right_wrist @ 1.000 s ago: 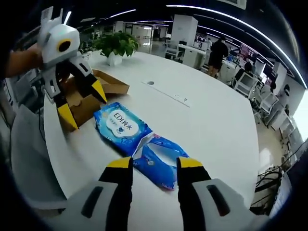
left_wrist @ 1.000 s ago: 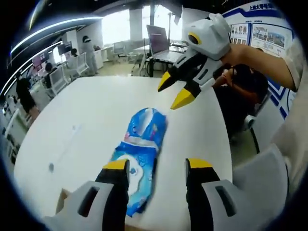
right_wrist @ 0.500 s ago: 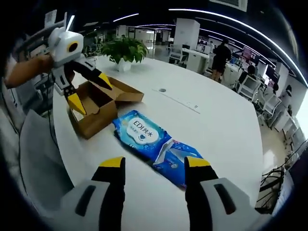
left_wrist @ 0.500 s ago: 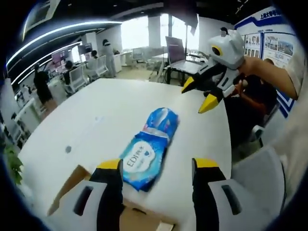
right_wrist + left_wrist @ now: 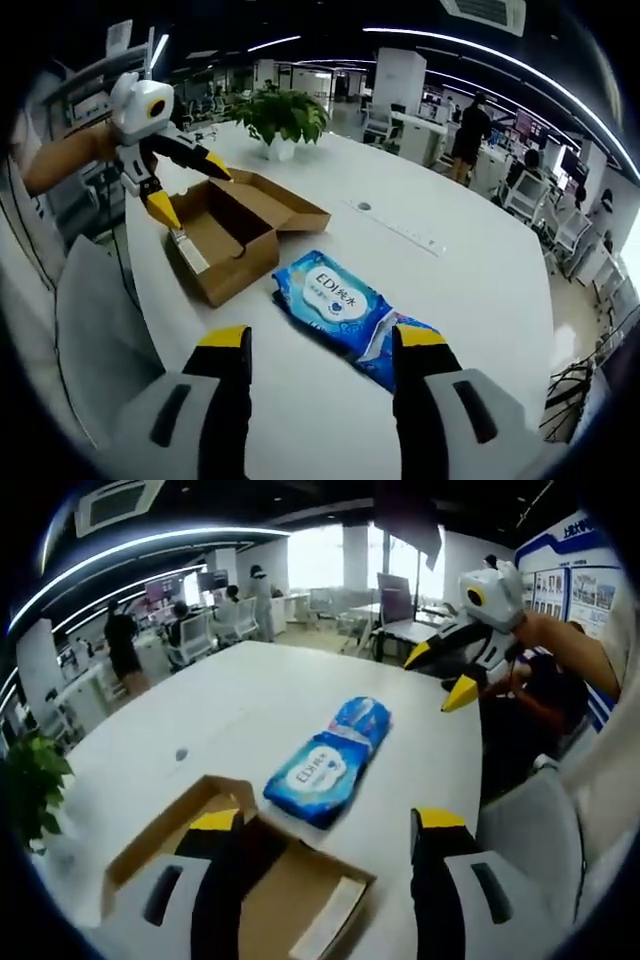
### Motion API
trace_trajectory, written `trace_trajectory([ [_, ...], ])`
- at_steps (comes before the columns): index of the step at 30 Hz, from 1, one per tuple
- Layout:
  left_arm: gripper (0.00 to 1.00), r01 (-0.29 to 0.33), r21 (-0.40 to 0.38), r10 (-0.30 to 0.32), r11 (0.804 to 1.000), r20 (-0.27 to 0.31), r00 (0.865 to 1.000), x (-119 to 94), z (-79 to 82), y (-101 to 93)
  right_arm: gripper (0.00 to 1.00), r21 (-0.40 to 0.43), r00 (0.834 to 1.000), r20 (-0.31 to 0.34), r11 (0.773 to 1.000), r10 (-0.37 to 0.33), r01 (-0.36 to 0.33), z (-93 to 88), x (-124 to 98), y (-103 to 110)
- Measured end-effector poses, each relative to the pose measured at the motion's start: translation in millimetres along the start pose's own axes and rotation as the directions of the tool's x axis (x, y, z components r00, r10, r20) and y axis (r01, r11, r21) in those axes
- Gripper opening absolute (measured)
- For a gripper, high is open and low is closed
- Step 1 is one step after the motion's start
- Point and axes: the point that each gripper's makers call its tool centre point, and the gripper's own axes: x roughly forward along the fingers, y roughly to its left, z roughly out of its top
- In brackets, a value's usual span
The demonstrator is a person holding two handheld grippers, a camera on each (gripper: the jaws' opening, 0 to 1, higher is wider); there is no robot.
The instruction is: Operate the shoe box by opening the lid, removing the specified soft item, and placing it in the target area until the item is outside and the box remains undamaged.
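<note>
- Office space with desks, chairs and people in the distance surrounds a large white table (image 5: pixel 470 280); a potted plant (image 5: pixel 283 115) stands beyond the box in the right gripper view.
- Right gripper (image 5: pixel 321 345) hangs spread and empty; the blue wipes pack (image 5: pixel 345 312) lies flat on the table just ahead of its jaws, outside the box.
- Pack's long axis runs slantwise across this claw's line of sight, label end toward the box, crumpled end toward the right jaw.
- Left gripper (image 5: pixel 327 825) is likewise spread and holding nothing, poised over the open cardboard shoe box (image 5: pixel 240 875), whose flaps lie folded out; the pack (image 5: pixel 330 762) sits just past the box's far edge, lengthwise away from this claw.
- Judging by the layout, the soft item looks already delivered, and the right claw is nearer should it need shifting.
</note>
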Motion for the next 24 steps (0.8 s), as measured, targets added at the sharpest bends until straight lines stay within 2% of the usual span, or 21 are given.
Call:
trace_trajectory([
  [5,0.76,-0.041,-0.035,0.041,0.999,-0.004,0.999,-22.3,-17.1,10.5,0.57,-0.028,0.999,-0.006,0.999,0.040,-0.040,8.1,8.5,19.2],
  [16,0.82,-0.148,-0.097,0.151,0.984,0.022,0.988,-70.8,-39.9,48.2,0.60,-0.108,0.990,-0.035,0.984,0.139,-0.142,24.6,32.2,63.3],
  [19,0.84,-0.179,-0.109,0.182,0.978,0.009,0.983,-80.6,-49.3,58.1,0.61,-0.130,0.986,-0.045,0.977,0.162,-0.167,25.9,37.6,74.0],
  [24,0.82,-0.223,-0.126,0.223,0.967,-0.016,0.975,-96.0,-66.7,69.3,0.61,-0.162,0.978,-0.056,0.965,0.199,-0.206,29.7,47.1,89.8],
])
